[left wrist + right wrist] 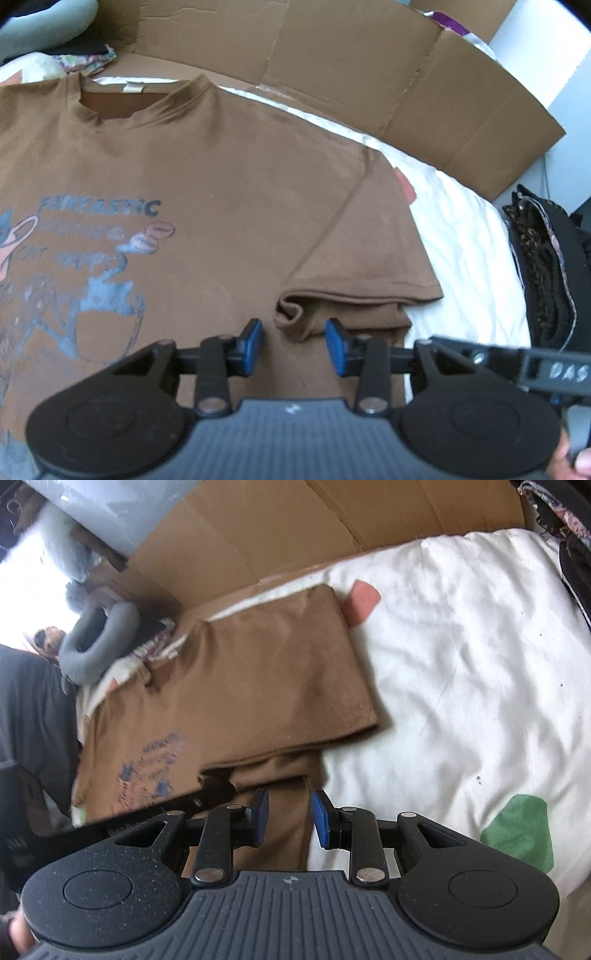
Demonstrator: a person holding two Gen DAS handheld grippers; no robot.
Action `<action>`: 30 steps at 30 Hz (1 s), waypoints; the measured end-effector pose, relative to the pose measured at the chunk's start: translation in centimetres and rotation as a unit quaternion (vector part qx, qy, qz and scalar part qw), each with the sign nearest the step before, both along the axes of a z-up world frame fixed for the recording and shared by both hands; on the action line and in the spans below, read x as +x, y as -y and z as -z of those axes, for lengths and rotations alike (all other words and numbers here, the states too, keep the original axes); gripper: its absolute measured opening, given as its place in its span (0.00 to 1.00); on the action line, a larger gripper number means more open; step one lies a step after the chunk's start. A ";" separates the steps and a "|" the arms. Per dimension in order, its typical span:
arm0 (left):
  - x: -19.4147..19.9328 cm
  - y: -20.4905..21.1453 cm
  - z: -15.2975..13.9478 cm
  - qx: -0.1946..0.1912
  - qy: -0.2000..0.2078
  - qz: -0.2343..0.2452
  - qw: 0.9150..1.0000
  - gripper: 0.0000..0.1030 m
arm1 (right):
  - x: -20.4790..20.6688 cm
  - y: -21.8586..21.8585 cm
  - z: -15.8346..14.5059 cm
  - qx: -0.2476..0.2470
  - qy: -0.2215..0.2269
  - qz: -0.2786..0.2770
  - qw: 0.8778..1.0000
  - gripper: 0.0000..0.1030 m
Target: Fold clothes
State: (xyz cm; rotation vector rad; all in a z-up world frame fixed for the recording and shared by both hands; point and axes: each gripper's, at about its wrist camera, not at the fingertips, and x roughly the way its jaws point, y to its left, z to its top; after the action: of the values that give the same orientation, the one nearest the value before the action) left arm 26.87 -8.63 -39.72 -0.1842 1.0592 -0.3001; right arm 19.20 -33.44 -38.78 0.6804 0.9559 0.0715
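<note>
Left wrist view: bed (461, 221) with white cover carries the brown shirt (221, 206), laid flat, print up, collar toward the cardboard (332, 55) at the far edge. Sleeve (354, 266) reaches toward the bed's right edge, probably spread for folding inward. Dark clothes pile (546, 266) sits off the right edge. Left tongs (294, 345) are wide apart, empty, hovering near the underarm wrinkle. Right tongs (290, 821) have a narrower gap, empty, straddling the shirt's side edge, likely lining up to pinch it.
</note>
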 end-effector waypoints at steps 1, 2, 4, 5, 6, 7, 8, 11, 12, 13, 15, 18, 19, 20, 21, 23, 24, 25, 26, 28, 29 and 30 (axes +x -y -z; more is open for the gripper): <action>0.1 0.0 0.0 -0.002 0.000 0.003 1.000 0.40 | 0.1 -0.1 0.1 -0.003 -0.001 -0.001 1.000 0.27; 0.2 0.0 0.0 -0.002 0.001 0.004 1.000 0.40 | 0.2 -0.2 0.3 -0.008 -0.001 -0.003 1.000 0.28; 0.2 -0.2 -0.1 0.000 0.002 0.004 1.000 0.40 | 0.5 -0.6 0.5 -0.024 -0.001 -0.009 1.000 0.29; 0.3 -0.2 -0.1 0.002 0.002 0.002 1.000 0.40 | 0.7 -0.8 0.6 -0.030 -0.003 -0.012 0.999 0.29; 0.4 -0.2 0.0 0.003 0.002 0.001 1.000 0.40 | 0.8 -0.9 0.9 -0.035 -0.005 -0.012 0.999 0.29; 0.4 -0.2 0.0 0.004 0.002 0.000 1.000 0.40 | 1.0 -1.1 1.1 -0.039 -0.007 -0.012 0.999 0.29; 0.5 -0.2 0.0 0.004 0.003 -0.001 1.000 0.40 | 1.1 -1.2 1.3 -0.044 -0.009 -0.012 0.999 0.29; 0.8 0.2 0.0 0.006 0.007 0.002 1.000 0.40 | 1.6 -1.6 1.9 -0.053 -0.018 -0.010 0.998 0.31; 0.9 0.3 -0.1 0.006 0.008 0.003 1.000 0.40 | 1.6 -1.7 2.0 -0.058 -0.018 -0.009 0.998 0.31; 1.0 0.4 -0.1 0.006 0.009 0.003 1.000 0.40 | 1.7 -1.8 2.1 -0.063 -0.017 -0.008 0.998 0.31; 1.1 0.5 -0.2 0.007 0.013 0.003 1.000 0.40 | 1.6 -1.9 2.2 -0.068 -0.014 -0.005 0.998 0.26; 1.3 0.6 -0.2 0.018 0.011 -0.005 1.000 0.08 | 1.5 -1.8 2.4 -0.080 -0.014 0.000 0.997 0.17; 1.4 0.6 -0.2 0.019 0.008 -0.009 1.000 0.09 | 1.6 -1.8 2.4 -0.082 -0.013 -0.001 0.997 0.16; 1.4 0.5 -0.4 0.015 0.007 -0.013 1.000 0.09 | 1.7 -1.8 2.4 -0.085 -0.013 -0.003 0.996 0.16; 1.3 0.4 -0.5 0.014 0.008 -0.015 1.000 0.08 | 1.7 -1.9 2.4 -0.089 -0.013 -0.006 0.996 0.16; 1.2 0.3 -1.0 0.015 0.012 -0.017 1.000 0.07 | 1.7 -2.0 2.4 -0.093 -0.012 -0.007 0.996 0.15; 1.2 0.2 -1.2 0.016 0.015 -0.018 1.000 0.07 | 1.7 -1.9 2.4 -0.091 -0.011 -0.006 0.996 0.15; 1.1 0.1 -1.4 0.017 0.017 -0.021 0.999 0.07 | 1.7 -1.8 2.5 -0.089 -0.011 -0.004 0.996 0.14; 1.1 -0.1 -1.6 0.018 0.020 -0.023 0.999 0.06 | 1.6 -1.7 2.5 -0.086 -0.011 -0.002 0.996 0.13; 1.0 -0.3 -1.7 0.017 0.019 -0.031 0.999 0.06 | 1.6 -1.5 2.7 -0.079 -0.012 0.003 0.997 0.12; 0.9 -0.5 -1.7 0.016 0.017 -0.036 0.999 0.06 | 1.6 -1.4 2.7 -0.077 -0.012 0.005 0.997 0.12; 0.8 -0.6 -1.6 0.013 0.013 -0.041 0.999 0.06 | 1.6 -1.4 2.7 -0.075 -0.014 0.006 0.997 0.11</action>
State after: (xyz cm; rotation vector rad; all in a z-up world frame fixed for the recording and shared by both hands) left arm 27.70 -8.07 -38.16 -0.1983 1.0266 -0.2142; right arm 20.84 -32.07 -41.52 0.5498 0.9724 -0.0209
